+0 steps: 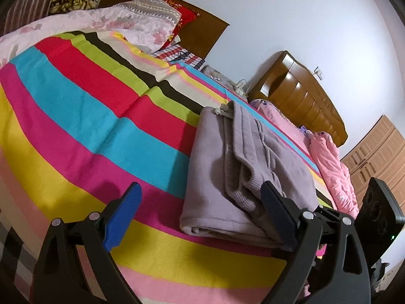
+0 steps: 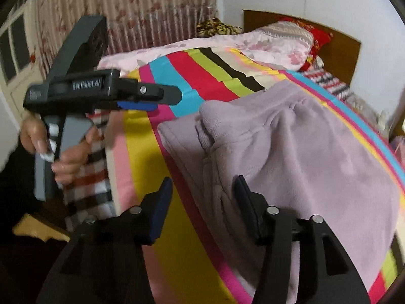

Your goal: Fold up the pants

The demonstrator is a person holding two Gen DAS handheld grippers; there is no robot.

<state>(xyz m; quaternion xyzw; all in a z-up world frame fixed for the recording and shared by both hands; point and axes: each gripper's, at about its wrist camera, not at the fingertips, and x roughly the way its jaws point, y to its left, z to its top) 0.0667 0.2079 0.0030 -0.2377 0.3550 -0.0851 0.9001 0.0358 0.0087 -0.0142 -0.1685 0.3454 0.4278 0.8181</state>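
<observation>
Holding our left gripper (image 1: pixel 200 210) spread wide with nothing between its fingers, we see its right finger touching the near edge of the folded lilac pants (image 1: pixel 243 167). Our right gripper (image 2: pixel 202 202) also gapes empty just beside those pants, perhaps brushing them. Under the pants lies the striped blanket (image 1: pixel 101 116); beyond them, a wooden headboard (image 1: pixel 303 96).

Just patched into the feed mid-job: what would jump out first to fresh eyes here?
The bright striped blanket over the bed catches the eye first. On it lie the lilac pants, already folded into a thick stack. The left tool is open beside them with one finger at their near edge; the right tool is open above their edge, gripping nothing.
</observation>
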